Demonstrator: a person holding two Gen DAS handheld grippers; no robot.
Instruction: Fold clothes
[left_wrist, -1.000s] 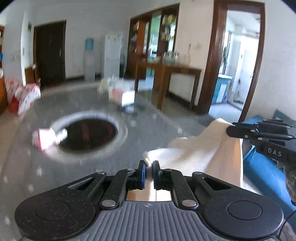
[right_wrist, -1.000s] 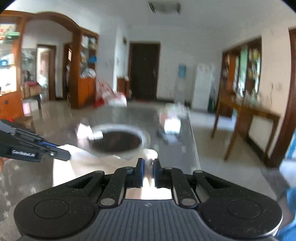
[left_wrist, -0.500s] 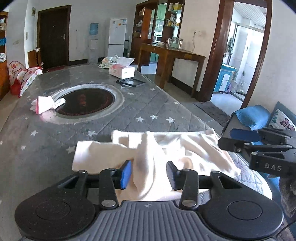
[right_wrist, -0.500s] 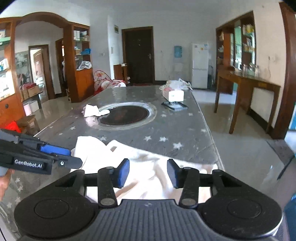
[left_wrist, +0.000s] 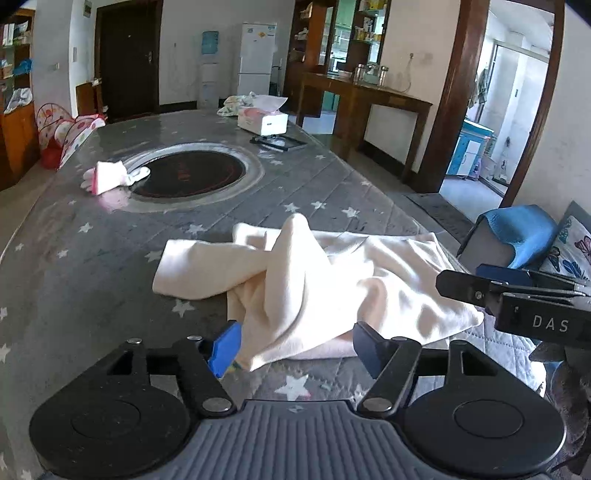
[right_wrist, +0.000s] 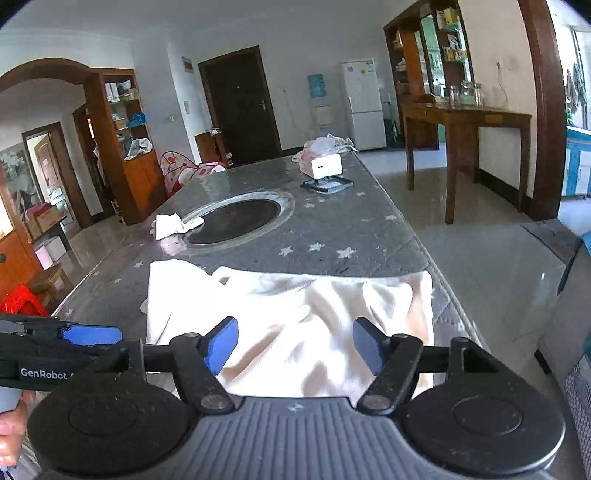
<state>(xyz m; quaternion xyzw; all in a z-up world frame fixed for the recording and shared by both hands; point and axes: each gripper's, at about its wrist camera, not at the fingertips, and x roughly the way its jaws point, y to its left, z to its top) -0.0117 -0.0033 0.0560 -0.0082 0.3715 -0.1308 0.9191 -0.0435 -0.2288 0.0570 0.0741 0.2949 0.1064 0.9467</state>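
Note:
A cream garment (left_wrist: 314, 280) lies rumpled on the near end of the grey star-patterned table (left_wrist: 92, 266), with one ridge of cloth peaked up in the middle. My left gripper (left_wrist: 295, 345) hovers over its near edge, jaws opening, pads clear of the cloth. In the right wrist view the same garment (right_wrist: 295, 317) spreads flat to the table's right edge. My right gripper (right_wrist: 295, 345) is above it, jaws also opening, nothing pressed between the pads. Each gripper shows in the other's view: the right gripper (left_wrist: 517, 291) at the right, the left gripper (right_wrist: 85, 336) at the left.
A round dark hob (left_wrist: 188, 173) is set in the table's middle, with a small white and pink cloth (left_wrist: 110, 177) beside it. Farther back are a tissue box (left_wrist: 262, 120) and a flat black tray (left_wrist: 279, 142). A blue seat (left_wrist: 517, 232) stands right of the table.
Both grippers were shut on the cream garment and held it up; they lowered it onto the table, opened and let it go. It now lies spread on the near end.

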